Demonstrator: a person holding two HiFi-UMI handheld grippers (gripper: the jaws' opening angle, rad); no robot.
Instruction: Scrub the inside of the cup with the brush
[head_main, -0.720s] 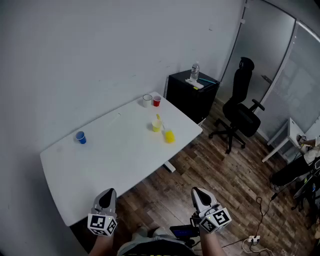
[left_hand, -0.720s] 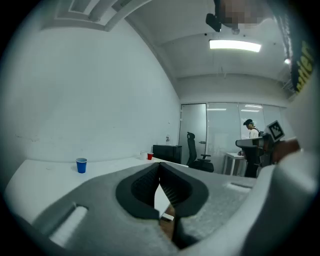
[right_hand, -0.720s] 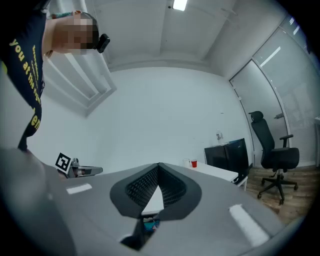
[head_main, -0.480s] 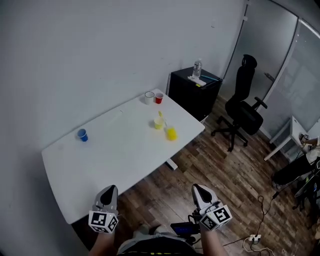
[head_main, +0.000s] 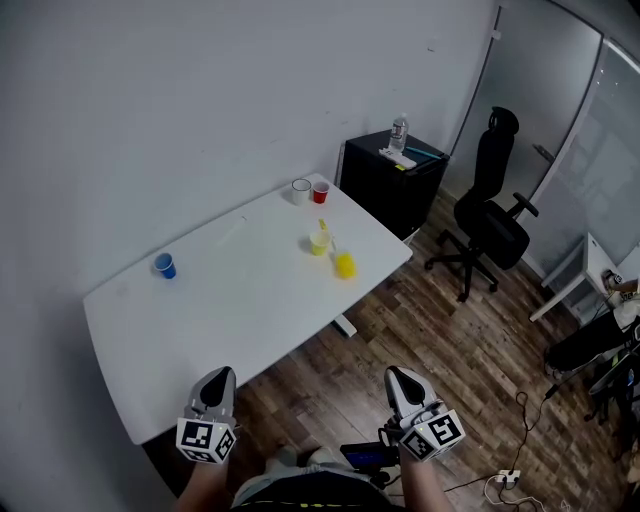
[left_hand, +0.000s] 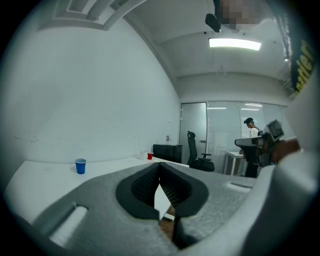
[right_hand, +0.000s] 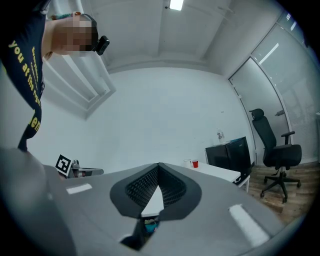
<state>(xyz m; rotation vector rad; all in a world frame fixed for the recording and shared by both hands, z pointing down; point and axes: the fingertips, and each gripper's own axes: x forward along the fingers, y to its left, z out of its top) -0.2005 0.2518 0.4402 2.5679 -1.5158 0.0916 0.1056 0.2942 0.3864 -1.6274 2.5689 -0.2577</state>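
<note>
A white table (head_main: 230, 300) stands against the wall, well ahead of both grippers. On it, a pale yellow cup (head_main: 319, 243) holds a brush with a yellow handle (head_main: 322, 227), with a second yellow cup (head_main: 345, 265) beside it. A blue cup (head_main: 164, 265) stands at the left, and a white cup (head_main: 301, 190) and a red cup (head_main: 320, 192) stand at the far corner. My left gripper (head_main: 217, 386) and right gripper (head_main: 398, 384) hang side by side over the wooden floor, short of the table's near edge. Both are shut with nothing in them. The left gripper view shows shut jaws (left_hand: 159, 167) and the blue cup (left_hand: 80, 165); the right gripper view shows shut jaws (right_hand: 159, 167) and the red cup (right_hand: 195, 163).
A black cabinet (head_main: 395, 180) with a water bottle (head_main: 400, 130) on top stands just past the table's right end. A black office chair (head_main: 492, 215) is beyond it, near a glass wall. Cables (head_main: 510, 478) lie on the floor at the right. A person (left_hand: 250, 127) stands far off.
The head view has drifted a little, so the table and cups sit slightly further right in the picture. Both grippers keep their places and stay shut.
</note>
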